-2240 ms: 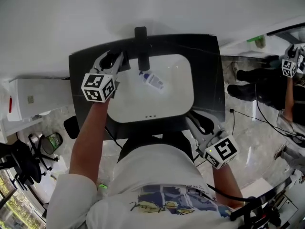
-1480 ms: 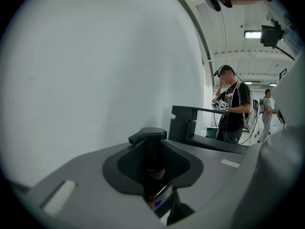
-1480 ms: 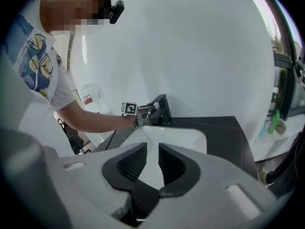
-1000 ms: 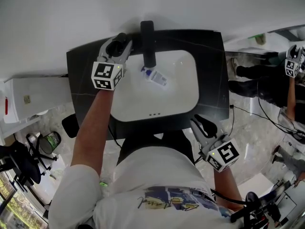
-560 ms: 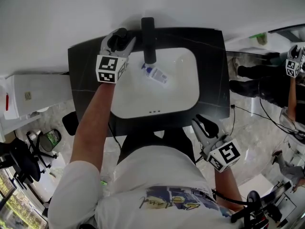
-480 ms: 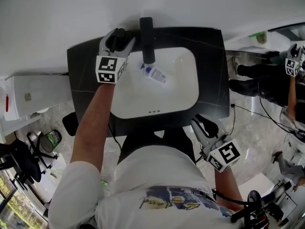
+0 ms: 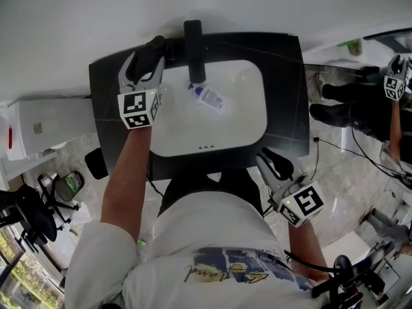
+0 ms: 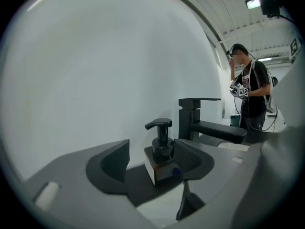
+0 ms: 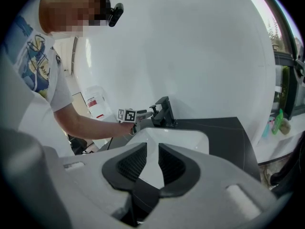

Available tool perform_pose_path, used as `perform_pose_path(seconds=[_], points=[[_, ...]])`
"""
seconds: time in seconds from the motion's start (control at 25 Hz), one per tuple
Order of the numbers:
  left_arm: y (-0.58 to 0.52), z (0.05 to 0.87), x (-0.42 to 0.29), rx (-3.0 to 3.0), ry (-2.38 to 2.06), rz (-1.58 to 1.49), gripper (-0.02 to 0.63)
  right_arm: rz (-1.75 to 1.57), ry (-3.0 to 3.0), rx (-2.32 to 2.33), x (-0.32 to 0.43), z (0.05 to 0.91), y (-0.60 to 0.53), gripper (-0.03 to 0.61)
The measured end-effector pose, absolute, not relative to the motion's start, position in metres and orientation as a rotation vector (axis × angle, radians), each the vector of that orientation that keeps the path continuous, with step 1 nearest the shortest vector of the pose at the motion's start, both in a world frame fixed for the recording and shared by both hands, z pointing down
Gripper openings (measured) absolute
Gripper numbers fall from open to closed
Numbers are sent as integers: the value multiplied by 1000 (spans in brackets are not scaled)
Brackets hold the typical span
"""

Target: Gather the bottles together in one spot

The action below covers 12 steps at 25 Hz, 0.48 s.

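Left gripper point(image 7: 147, 60): jaws have just been opening, now wide and loose around upright pump bottle point(image 8: 162, 159), upper left by faucet point(image 7: 193, 50) | small bottle point(image 7: 207, 96) lies in sink point(image 7: 248, 124), centre | right gripper point(image 7: 270, 166): parted, empty, lower right | advice: withdraw straight back, don't clip the pump.

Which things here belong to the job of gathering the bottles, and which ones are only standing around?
For the job:
black pump bottle
small white bottle, lying in the sink

Only standing around:
black faucet
the sink itself
black counter
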<state>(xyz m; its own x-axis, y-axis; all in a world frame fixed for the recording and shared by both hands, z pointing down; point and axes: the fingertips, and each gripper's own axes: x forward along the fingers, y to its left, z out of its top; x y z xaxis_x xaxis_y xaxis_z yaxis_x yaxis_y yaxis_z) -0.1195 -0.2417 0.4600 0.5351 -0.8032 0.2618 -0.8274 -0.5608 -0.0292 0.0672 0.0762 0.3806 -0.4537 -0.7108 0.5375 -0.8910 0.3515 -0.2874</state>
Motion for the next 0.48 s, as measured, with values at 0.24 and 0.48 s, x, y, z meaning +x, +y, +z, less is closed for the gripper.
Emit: perform_pose_path(seconds=[0.24,0.48], points=[[-194,485,-125,2524,-1397,428,212,788,-2330,1385,68,380,72,77],[-150,518,-111,2386,-1334,489,121,780,-2361,1328,74,377,70,77]])
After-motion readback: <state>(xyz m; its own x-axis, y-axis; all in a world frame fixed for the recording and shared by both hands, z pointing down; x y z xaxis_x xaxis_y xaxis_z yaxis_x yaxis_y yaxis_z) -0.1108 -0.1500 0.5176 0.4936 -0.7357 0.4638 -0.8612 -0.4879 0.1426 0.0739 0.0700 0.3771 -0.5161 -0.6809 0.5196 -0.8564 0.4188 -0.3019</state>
